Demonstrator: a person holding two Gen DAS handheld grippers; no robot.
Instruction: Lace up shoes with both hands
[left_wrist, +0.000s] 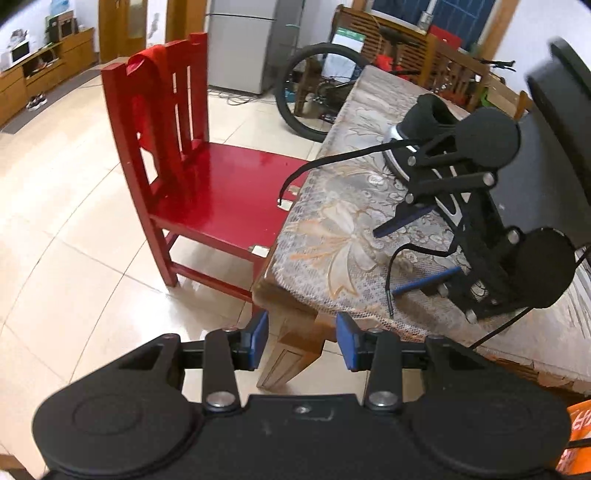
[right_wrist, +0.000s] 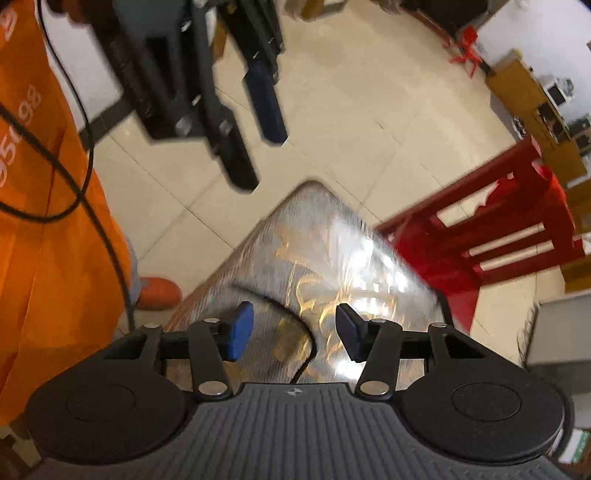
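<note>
We see the left gripper (left_wrist: 301, 341) with blue pads parted, nothing between them, hanging past the corner of the wooden table with the grey-and-gold floral lace cloth (left_wrist: 332, 229). The black sneaker with white sole and silver heel trim (left_wrist: 413, 136) lies on that cloth, ahead and to the right of the left gripper, well apart from it. One black shoelace end (left_wrist: 332, 158) runs out from the shoe toward the table edge, its tip hanging over the glossy red wooden chair (left_wrist: 221, 184). A second black lace end (left_wrist: 391, 273) curls down on the cloth nearer the left gripper, just beside the lower blue finger of the right gripper (left_wrist: 410, 254).

From the left wrist view the right gripper sits over the sneaker, fingers spread on either side of that lace, pads not pressing on anything.

In the right wrist view the right gripper (right_wrist: 293, 334) has its jaws apart, a black lace strand (right_wrist: 306, 343) lying on the cloth between them, untouched. Frame is motion-blurred. The left gripper (right_wrist: 236, 122) shows above it, off the table.

Writing: white digits on the person's orange garment (right_wrist: 44, 221), partly readable as "98"; rest unclear. No shoe brand legible.
</note>
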